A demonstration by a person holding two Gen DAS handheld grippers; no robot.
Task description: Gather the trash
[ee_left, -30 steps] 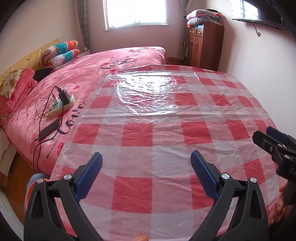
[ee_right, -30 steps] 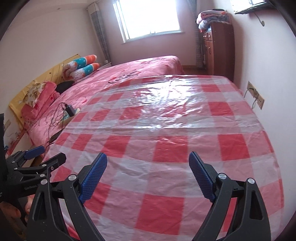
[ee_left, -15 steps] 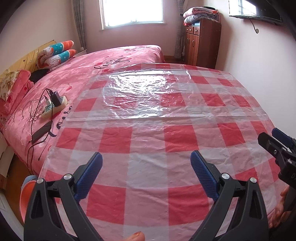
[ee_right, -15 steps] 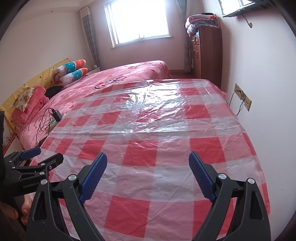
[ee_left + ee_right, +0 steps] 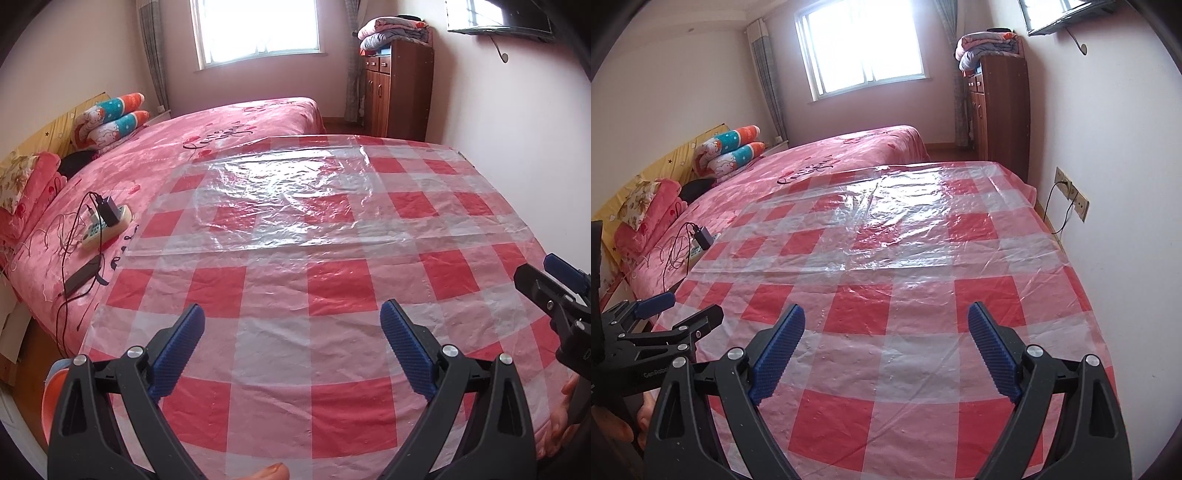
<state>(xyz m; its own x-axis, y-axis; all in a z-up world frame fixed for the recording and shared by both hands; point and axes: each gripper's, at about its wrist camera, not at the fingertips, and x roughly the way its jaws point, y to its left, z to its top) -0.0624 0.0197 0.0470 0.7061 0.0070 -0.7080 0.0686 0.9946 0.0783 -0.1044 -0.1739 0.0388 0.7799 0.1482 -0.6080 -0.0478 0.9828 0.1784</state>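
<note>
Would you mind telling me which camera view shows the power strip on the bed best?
The left wrist view: the power strip lies in full sight there, with a black charger plugged in and cables trailing off it. In the right wrist view the charger and cables hide most of it.

- The left gripper (image 5: 291, 314) points forward and downward, its jaws spread wide with nothing between the blue ribbed pads (image 5: 404, 350).
- The right gripper (image 5: 886, 317) is angled down the same way, jaws equally wide and empty, blue pads (image 5: 777, 354) well apart.
- The two grippers sit side by side at the near edge of the scene: each shows at the edge of the other's view, also with jaws parted.
- Bare fingers (image 5: 557, 435) wrap the right gripper's handle; a hand (image 5: 617, 421) holds the left one low at the near left.
</note>
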